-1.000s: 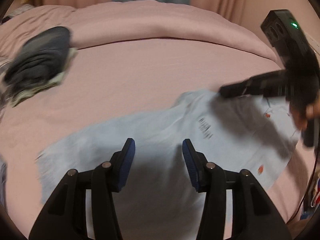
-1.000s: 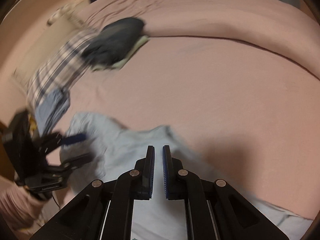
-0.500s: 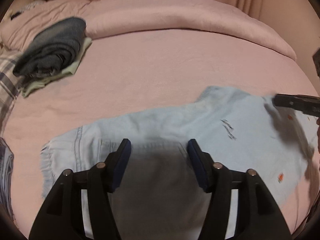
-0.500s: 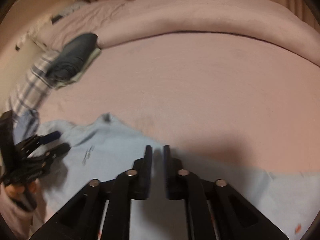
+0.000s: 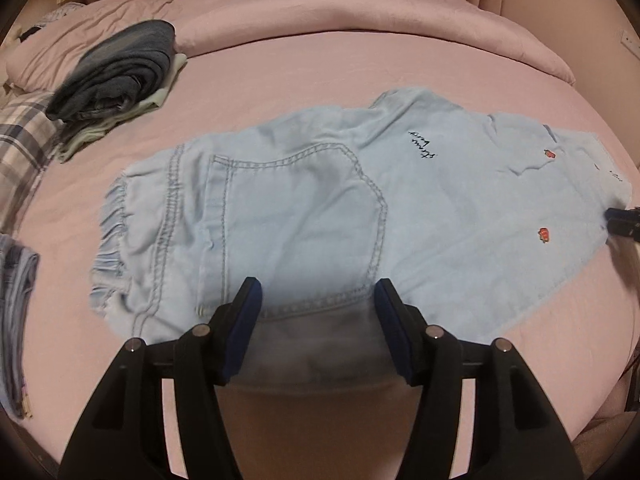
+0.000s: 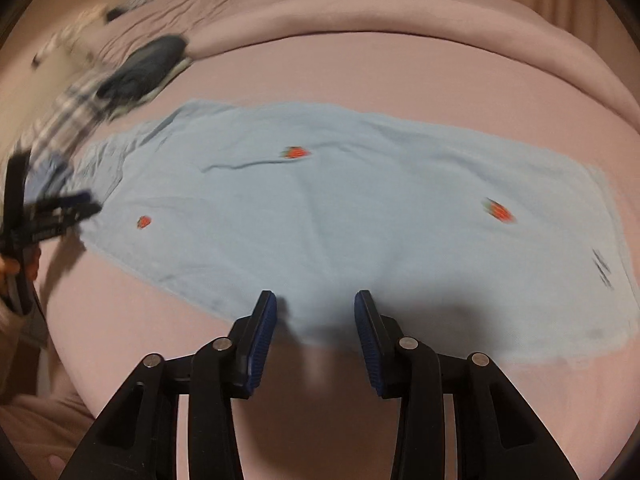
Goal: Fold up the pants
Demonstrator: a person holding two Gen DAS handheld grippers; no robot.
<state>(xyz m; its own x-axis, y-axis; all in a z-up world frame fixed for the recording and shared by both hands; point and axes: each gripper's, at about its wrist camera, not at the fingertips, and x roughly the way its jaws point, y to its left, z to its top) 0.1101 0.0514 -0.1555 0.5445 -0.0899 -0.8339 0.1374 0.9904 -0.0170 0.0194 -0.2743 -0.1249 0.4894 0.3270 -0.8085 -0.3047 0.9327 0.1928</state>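
Light blue denim pants (image 5: 320,200) with small red embroidered marks lie spread flat on the pink bed; they also show in the right wrist view (image 6: 340,208). My left gripper (image 5: 316,312) is open and empty, over the back pocket near the waistband end. My right gripper (image 6: 316,320) is open and empty, over the near edge of the leg part. The left gripper also shows in the right wrist view (image 6: 60,208) at the far left, and the right gripper's tip shows at the left wrist view's right edge (image 5: 624,220).
A stack of folded dark clothes (image 5: 116,68) sits at the back left of the bed (image 5: 280,80), beside plaid fabric (image 5: 20,140). More folded cloth (image 5: 16,320) lies at the left edge. A rolled pink duvet (image 5: 360,12) runs along the back.
The right gripper has opened and let go of the pants, which now lie flat. Both grippers have drawn back toward the near edge of the bed.
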